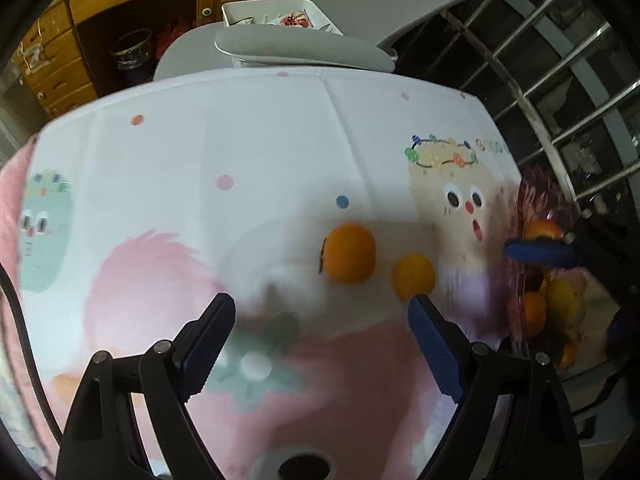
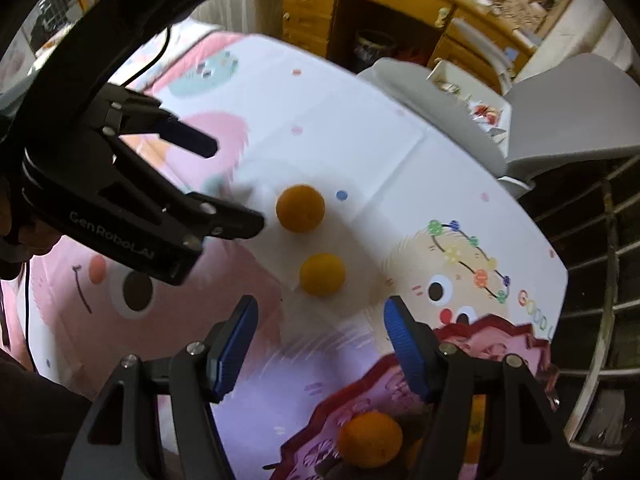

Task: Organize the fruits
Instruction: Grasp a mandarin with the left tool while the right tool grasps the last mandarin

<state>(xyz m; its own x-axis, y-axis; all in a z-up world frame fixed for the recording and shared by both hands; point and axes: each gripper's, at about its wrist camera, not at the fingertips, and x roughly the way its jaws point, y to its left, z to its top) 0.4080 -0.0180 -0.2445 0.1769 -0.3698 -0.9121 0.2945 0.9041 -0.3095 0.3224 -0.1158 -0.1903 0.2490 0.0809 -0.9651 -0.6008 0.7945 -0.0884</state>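
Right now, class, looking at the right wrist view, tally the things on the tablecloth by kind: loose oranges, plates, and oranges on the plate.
Loose oranges: 2
Plate: 1
Orange on the plate, in clear view: 1
Total: 4

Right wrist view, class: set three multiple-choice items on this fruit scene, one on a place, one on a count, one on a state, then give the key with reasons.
1. Where do the loose oranges lie?
A. on the cartoon tablecloth
B. on the grey chair
C. in a drawer

2. How many oranges lie loose on the cloth, outside the red-rimmed tray?
A. one
B. two
C. four

3. What is between the right gripper's fingers?
A. an orange
B. a cup
C. nothing

Key: 1 A, the far orange and the near orange both rest on the printed cloth. 2 B, only those two lie off the tray. 3 C, its blue pads stand apart with only cloth showing between them.
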